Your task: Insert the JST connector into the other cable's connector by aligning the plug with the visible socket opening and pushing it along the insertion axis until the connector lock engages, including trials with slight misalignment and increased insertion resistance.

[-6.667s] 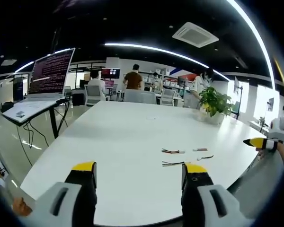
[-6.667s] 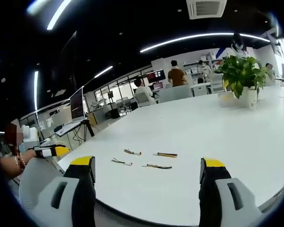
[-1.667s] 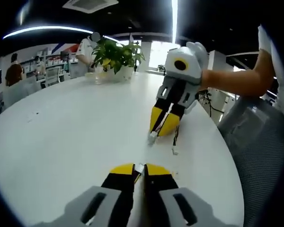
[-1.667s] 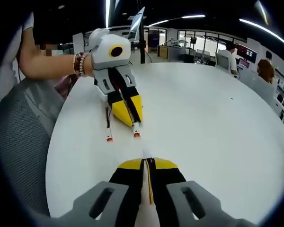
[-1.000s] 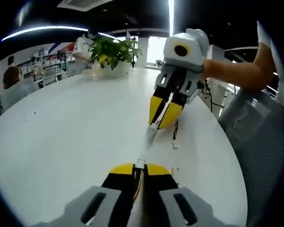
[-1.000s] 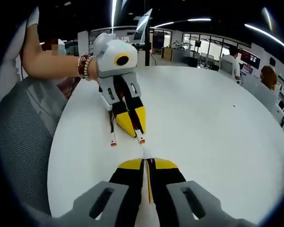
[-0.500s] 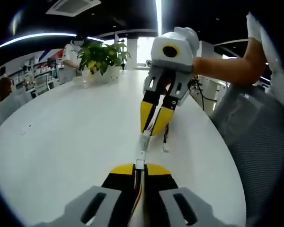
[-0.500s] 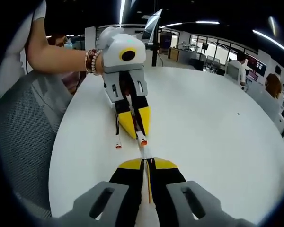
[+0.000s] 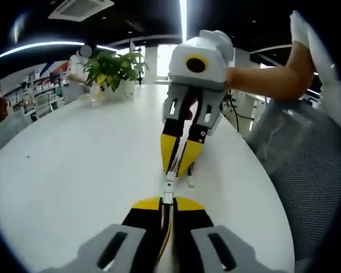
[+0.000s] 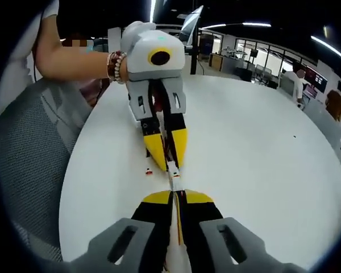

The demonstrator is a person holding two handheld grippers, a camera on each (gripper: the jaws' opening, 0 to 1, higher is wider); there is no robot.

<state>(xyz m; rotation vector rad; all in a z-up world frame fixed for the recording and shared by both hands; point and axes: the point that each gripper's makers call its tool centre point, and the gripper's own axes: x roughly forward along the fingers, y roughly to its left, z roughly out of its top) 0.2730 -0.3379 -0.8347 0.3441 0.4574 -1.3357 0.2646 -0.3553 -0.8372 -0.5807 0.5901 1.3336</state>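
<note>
My left gripper (image 9: 168,200) is shut on a thin wired cable whose small white connector (image 9: 168,195) pokes out past its yellow tips. My right gripper (image 9: 178,166) faces it tip to tip, shut on the other cable, whose connector (image 9: 170,181) meets the white one end to end. In the right gripper view, my right gripper (image 10: 176,195) holds its connector (image 10: 175,183) against the red-marked connector (image 10: 173,168) held by the left gripper (image 10: 167,160). Whether they are locked together I cannot tell. Both grippers hover just above the white table (image 9: 74,153).
A loose cable end (image 9: 190,183) lies on the table beside the right gripper's tips, as a red-tipped end (image 10: 149,171) in the other view. A potted plant (image 9: 111,67) stands at the far edge. A grey mesh chair (image 9: 298,170) sits by the table's rim.
The two grippers have closed the gap between them along one line. The connectors, apart a second ago, now touch end to end.
</note>
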